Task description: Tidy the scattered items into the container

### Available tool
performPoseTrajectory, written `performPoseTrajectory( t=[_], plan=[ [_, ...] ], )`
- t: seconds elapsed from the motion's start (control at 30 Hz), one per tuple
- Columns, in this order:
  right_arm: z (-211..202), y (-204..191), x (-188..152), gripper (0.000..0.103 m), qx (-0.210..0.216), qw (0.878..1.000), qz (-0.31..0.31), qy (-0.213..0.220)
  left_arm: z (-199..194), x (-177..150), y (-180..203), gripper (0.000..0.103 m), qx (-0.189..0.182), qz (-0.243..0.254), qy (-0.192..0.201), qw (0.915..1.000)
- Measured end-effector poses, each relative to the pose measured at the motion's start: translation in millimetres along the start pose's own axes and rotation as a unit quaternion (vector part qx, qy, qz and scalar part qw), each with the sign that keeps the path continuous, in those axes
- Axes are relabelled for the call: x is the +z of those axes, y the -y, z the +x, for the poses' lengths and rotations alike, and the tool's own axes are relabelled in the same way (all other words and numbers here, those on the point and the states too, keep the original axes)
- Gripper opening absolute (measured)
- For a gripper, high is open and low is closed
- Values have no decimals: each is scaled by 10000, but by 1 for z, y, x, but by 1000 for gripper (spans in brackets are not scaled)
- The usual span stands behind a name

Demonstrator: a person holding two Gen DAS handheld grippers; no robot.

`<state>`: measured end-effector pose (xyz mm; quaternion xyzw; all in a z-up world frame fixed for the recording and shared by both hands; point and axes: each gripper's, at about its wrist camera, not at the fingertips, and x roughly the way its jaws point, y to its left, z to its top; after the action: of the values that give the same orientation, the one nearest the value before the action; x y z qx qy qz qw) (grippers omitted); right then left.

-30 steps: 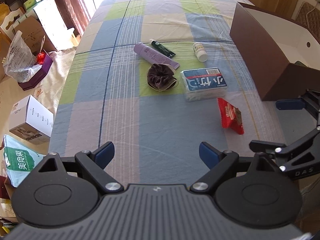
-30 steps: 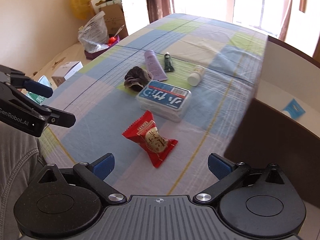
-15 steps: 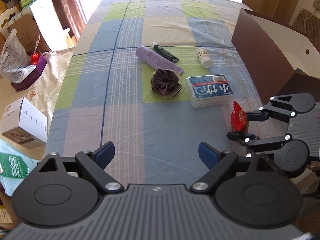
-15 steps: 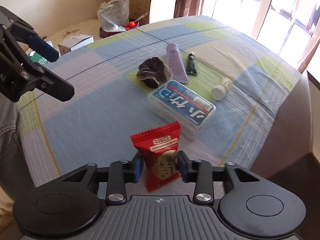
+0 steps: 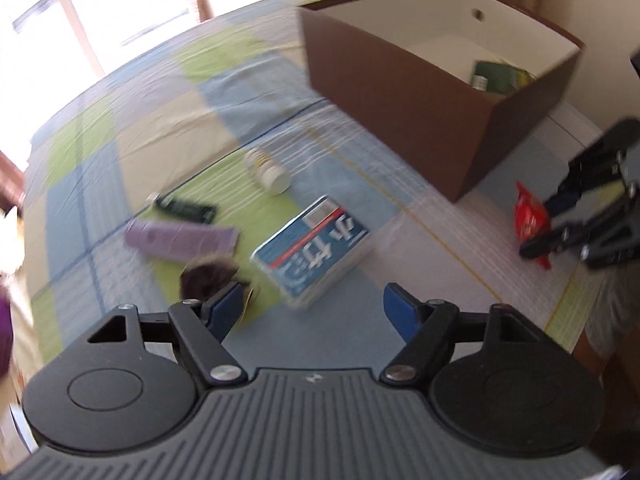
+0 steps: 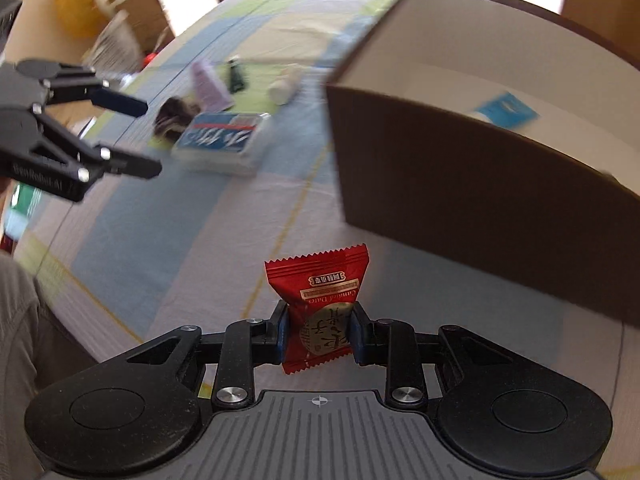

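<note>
Red snack packet (image 6: 325,312) gripped, lower edge hidden

Red snack packet (image 6: 320,304) upright, pinched at its lower half, off the cloth just short of the box's near wall. Brown box (image 5: 400,120), white inside, open top, already holding a green item (image 5: 498,74) and a blue one (image 6: 506,112). On the checked cloth: blue-labelled clear case (image 5: 316,248) flat, tilted; white bottle (image 5: 270,172) on its side beyond it; purple tube (image 5: 180,240) lying flat, dark green tube (image 5: 186,208) just behind it; dark brown scrunchie, probably, (image 5: 208,276) beside the case, blurred and partly hidden.
</note>
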<state>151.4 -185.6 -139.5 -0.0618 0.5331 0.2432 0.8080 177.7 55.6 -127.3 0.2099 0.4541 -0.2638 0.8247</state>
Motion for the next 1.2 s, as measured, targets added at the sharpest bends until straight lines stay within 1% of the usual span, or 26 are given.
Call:
performPoseTrajectory(
  t=[0.1,0.2,0.27,0.43,0.53,0.57,0.63,0.67,0.8,0.9,1.0,1.1,1.2],
  plan=[
    [-14,18,0,32,9,9989,466,103,16,16,5,75,-147,645,-23,9978],
    [-23,30,-1,32,-24,9970,749,180,33,30,7,75,-414,1034,-122,9937],
    [-27,34,-1,32,-23,9961,861,211,44,37,10,75,-457,1323,-207,9899],
    [-32,40,-3,32,-5,9951,954,243,68,43,10,74,-542,1601,-638,9835],
    [-32,43,-4,32,-40,9946,1009,222,77,39,14,66,-420,1750,-849,9800],
    [-32,44,-5,32,-59,9945,1029,208,78,37,15,62,-385,1764,-869,9797],
    [-32,45,-5,32,-96,9941,1068,179,79,34,19,59,-318,1785,-906,9792],
    [-32,46,-5,32,-119,9939,1084,164,77,34,21,58,-341,1712,-900,9805],
    [-35,48,-6,32,-164,9932,1143,156,65,23,34,57,-388,1723,-802,9810],
    [-40,49,-8,32,-156,9929,1170,175,53,18,39,57,-372,1563,-785,9839],
    [-47,50,-10,32,-120,9926,1198,180,39,21,42,57,-368,1345,-771,9872],
    [-55,51,-11,32,-27,9925,1206,212,19,34,41,57,-398,1101,-660,9909],
    [-65,51,-11,32,165,9928,1155,270,-5,49,43,57,-449,945,-506,9932]
  ],
)
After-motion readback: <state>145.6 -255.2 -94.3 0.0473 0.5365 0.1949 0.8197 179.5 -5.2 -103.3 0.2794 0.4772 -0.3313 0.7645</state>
